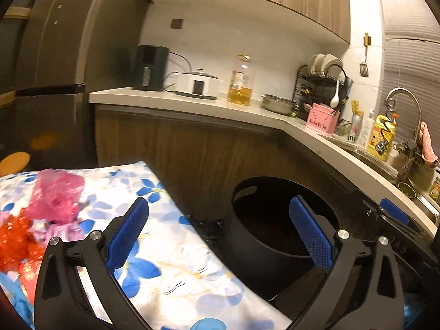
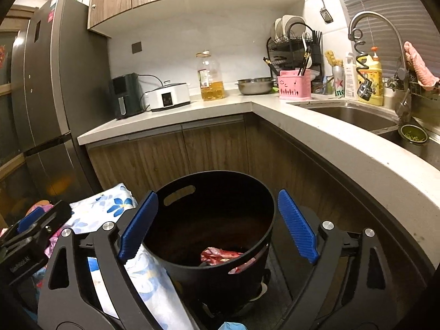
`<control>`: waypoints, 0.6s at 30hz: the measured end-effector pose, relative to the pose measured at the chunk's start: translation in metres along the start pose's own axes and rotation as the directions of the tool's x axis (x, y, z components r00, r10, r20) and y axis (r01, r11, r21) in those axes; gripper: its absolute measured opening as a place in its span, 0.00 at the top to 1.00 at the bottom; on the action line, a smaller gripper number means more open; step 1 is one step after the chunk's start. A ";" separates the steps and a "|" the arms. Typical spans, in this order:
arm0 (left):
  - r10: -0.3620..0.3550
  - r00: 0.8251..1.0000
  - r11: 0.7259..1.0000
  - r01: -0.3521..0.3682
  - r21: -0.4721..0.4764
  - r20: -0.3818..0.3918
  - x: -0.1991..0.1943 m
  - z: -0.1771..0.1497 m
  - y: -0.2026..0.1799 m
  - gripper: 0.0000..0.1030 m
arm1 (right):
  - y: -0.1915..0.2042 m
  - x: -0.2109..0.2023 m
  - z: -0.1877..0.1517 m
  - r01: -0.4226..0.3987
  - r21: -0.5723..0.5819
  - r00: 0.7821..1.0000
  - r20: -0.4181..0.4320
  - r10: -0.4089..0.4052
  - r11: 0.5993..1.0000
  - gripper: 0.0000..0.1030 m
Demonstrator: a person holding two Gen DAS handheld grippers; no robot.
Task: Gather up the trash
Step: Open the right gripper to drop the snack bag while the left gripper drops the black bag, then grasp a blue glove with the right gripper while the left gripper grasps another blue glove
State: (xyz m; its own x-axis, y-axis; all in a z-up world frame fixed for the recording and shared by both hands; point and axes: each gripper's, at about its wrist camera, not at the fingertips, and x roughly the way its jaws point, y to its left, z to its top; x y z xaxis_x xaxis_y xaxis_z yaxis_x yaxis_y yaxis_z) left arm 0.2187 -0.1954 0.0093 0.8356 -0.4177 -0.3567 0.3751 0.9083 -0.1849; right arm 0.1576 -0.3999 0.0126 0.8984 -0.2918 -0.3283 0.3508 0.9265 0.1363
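Observation:
A black round bin (image 2: 220, 269) stands on the floor beside a table with a blue-flowered cloth (image 1: 170, 269); it also shows in the left wrist view (image 1: 264, 258). A red and white wrapper (image 2: 220, 255) lies inside the bin. On the cloth lie a crumpled pink plastic bag (image 1: 55, 195) and a red crinkled wrapper (image 1: 16, 242). My left gripper (image 1: 220, 233) is open and empty over the cloth's edge, right of that trash. My right gripper (image 2: 217, 225) is open and empty above the bin's mouth.
An L-shaped counter (image 2: 192, 107) holds an air fryer (image 2: 123, 96), a white cooker (image 2: 167, 96), an oil bottle (image 2: 210, 77), a steel bowl (image 2: 254, 85) and a pink caddy (image 2: 294, 84). A sink (image 2: 349, 115) is at right, a fridge (image 2: 46, 96) at left.

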 end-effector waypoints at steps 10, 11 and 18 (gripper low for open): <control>0.115 0.993 0.993 -0.114 -0.030 0.024 -0.051 -0.010 0.036 0.05 | 0.035 -0.038 -0.011 -0.058 -0.025 0.998 0.027 0.059 0.998 0.10; 0.130 0.991 0.991 -0.129 -0.038 0.026 -0.058 -0.011 0.041 0.05 | 0.040 -0.041 -0.013 -0.067 -0.032 0.997 0.028 0.068 0.997 0.10; 0.247 0.968 0.968 -0.245 -0.054 0.038 -0.097 -0.029 0.078 0.05 | 0.086 -0.063 -0.033 -0.166 -0.073 0.986 0.003 0.167 0.983 0.10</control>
State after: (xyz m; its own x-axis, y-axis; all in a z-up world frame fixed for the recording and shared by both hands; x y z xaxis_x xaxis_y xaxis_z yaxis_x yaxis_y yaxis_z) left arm 0.1556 -0.0848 0.0030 0.9169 -0.1790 -0.3566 0.1364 0.9805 -0.1412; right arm 0.1222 -0.2942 0.0140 0.9452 -0.1341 -0.2978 0.1764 0.9770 0.1201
